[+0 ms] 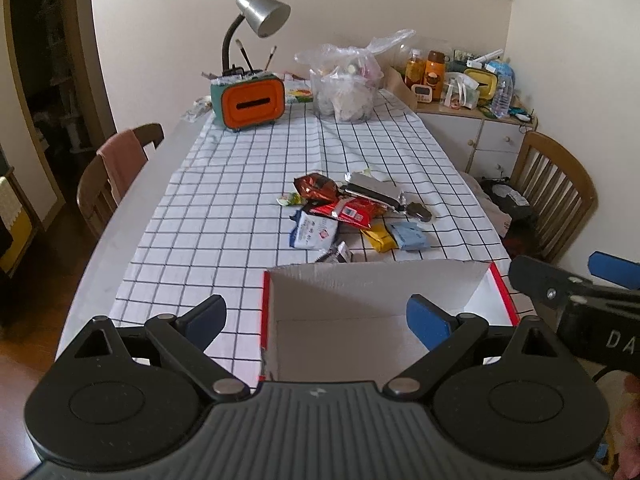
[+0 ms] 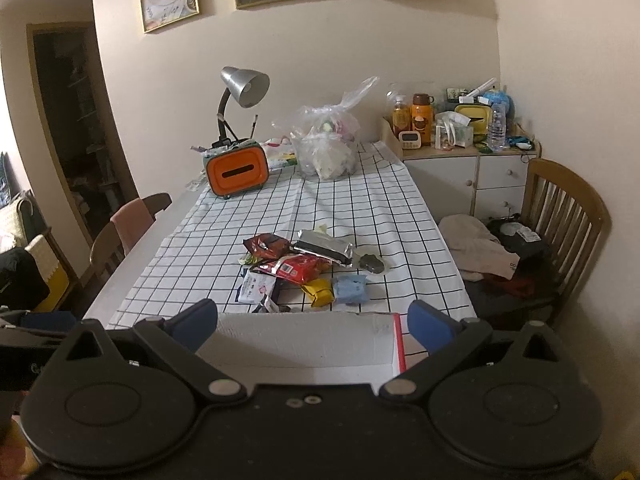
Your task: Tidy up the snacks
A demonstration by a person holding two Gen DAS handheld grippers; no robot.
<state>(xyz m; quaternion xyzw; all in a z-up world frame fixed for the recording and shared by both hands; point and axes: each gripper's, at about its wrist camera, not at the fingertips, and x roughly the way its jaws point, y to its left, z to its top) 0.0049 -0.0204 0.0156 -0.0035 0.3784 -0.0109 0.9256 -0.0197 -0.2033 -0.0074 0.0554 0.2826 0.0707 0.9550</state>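
A pile of snack packets lies mid-table on the checked cloth: a red packet (image 1: 347, 211) (image 2: 295, 269), a silver packet (image 1: 374, 189) (image 2: 325, 249), a white packet (image 1: 314, 233) (image 2: 256, 287), a yellow one (image 1: 379, 239) (image 2: 318, 292) and a light blue one (image 1: 410, 236) (image 2: 351, 289). An open white box with red sides (image 1: 472, 284) (image 2: 384, 332) stands at the near edge, with nothing in the part I can see. My left gripper (image 1: 316, 320) is open and empty above the box. My right gripper (image 2: 312, 322) is open and empty, also at the box; it shows in the left wrist view (image 1: 560, 280).
At the far end stand an orange tissue box (image 1: 253, 105) (image 2: 237, 172), a desk lamp (image 1: 262, 14), and a clear plastic bag (image 1: 346, 84) (image 2: 326, 148). Wooden chairs (image 1: 120, 168) (image 2: 564, 216) flank the table. A cluttered white cabinet (image 2: 468, 172) is far right.
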